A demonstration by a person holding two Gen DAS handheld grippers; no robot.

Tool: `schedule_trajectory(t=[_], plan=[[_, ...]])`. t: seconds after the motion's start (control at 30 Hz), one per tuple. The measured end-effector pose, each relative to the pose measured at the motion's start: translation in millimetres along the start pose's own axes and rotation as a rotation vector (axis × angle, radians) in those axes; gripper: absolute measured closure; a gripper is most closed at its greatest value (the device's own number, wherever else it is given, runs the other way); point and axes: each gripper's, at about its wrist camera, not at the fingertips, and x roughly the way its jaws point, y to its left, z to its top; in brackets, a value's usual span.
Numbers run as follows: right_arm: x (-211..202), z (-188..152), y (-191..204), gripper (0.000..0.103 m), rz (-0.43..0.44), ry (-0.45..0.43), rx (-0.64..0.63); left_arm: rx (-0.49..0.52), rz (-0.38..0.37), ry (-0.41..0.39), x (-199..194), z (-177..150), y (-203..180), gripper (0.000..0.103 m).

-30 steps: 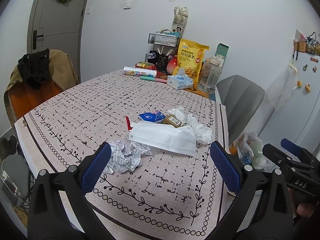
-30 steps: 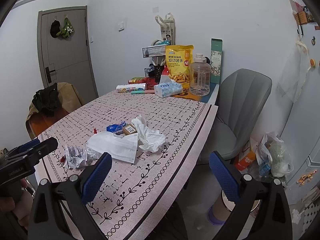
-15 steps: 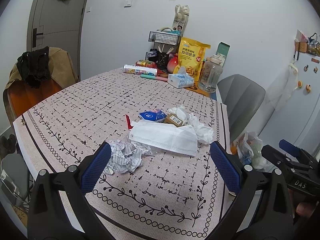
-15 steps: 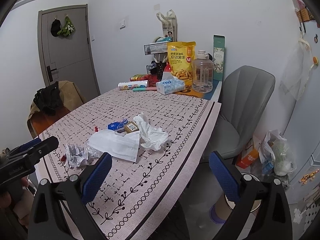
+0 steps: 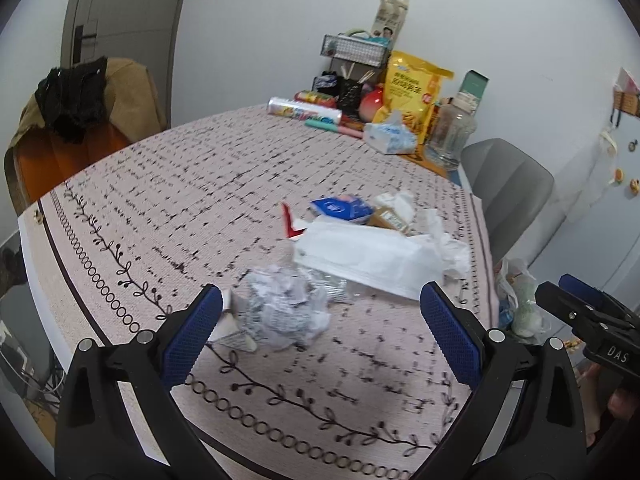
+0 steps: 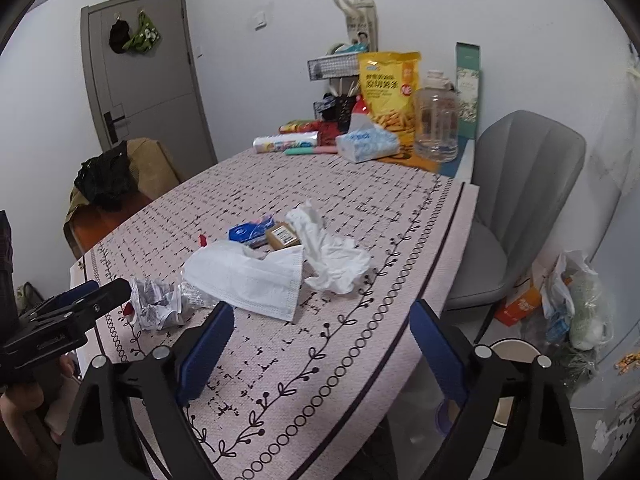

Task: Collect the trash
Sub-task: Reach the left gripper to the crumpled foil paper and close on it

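Both wide open: left gripper (image 5: 320, 324) just above crumpled paper (image 5: 286, 308), right gripper (image 6: 322, 336) over table (image 6: 320, 380) edge, near face mask (image 6: 248, 280).

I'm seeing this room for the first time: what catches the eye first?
A heap of trash in the middle of the patterned table: a white face mask, a crumpled tissue to its right, and a ball of crumpled paper between the open left gripper fingers. A yellow snack bag stands by the far wall.
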Motion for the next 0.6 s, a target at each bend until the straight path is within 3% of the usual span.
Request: schedule_trajectory(t=[0.27, 0.33, 0.43, 0.47, 0.53, 0.6], plan=[[41, 4, 16, 0.020, 0.052, 0.066, -0.022, -0.054, 0.020, 0.078, 34, -4, 31, 0.019], [49, 5, 18, 0.020, 0.058, 0.079, -0.029, -0.074, -0.004, 0.095, 40, -5, 36, 0.027], [60, 5, 21, 0.020, 0.070, 0.098, -0.032, -0.092, -0.049, 0.112, 47, -6, 40, 0.031], [64, 5, 23, 0.020, 0.076, 0.105, -0.035, -0.093, -0.057, 0.113, 48, -6, 41, 0.035], [71, 5, 27, 0.020, 0.089, 0.112, -0.043, -0.101, -0.089, 0.123, 50, -4, 41, 0.064], [75, 5, 32, 0.020, 0.101, 0.117, -0.054, -0.111, -0.102, 0.112, 48, -2, 42, 0.072]])
